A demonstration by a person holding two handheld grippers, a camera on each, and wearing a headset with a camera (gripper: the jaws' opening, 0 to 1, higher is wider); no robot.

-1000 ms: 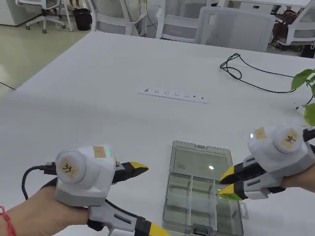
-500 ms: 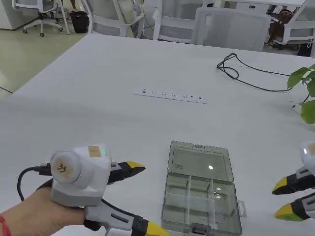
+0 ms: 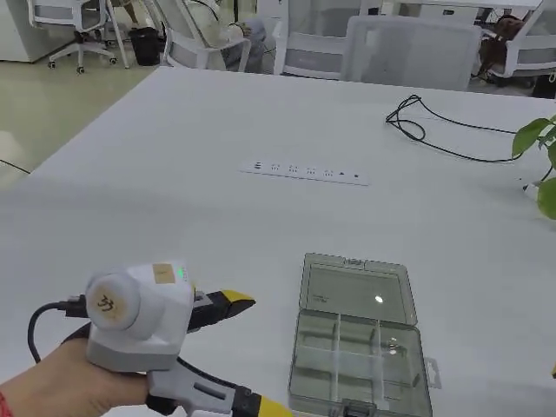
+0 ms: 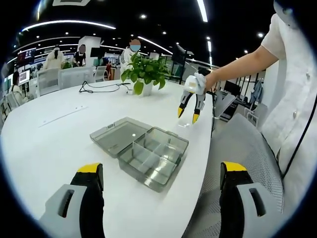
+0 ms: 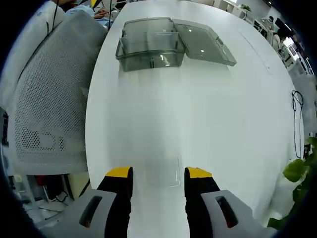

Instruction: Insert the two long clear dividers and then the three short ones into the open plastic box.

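Observation:
The grey clear plastic box (image 3: 361,354) lies open near the table's front edge, its lid (image 3: 356,291) folded flat behind it. Clear dividers stand inside and split it into compartments. My left gripper (image 3: 252,354) hovers left of the box, open and holding nothing. In the left gripper view the box (image 4: 148,154) sits ahead of the wide-apart jaws. My right gripper (image 4: 187,116) hangs open over the table's edge beyond the box. In the right gripper view a short clear divider (image 5: 167,171) lies flat on the table between the tips of the right gripper (image 5: 158,172). The box (image 5: 148,45) is far ahead.
A flush power strip (image 3: 306,170) is set into the table's middle. A black cable (image 3: 417,117) loops at the back right beside a green plant (image 3: 543,148). A mesh chair (image 5: 54,89) stands close to the table edge by my right gripper.
My right gripper has drawn away from the box to the right and left the head view. The left gripper has stayed about where it was.

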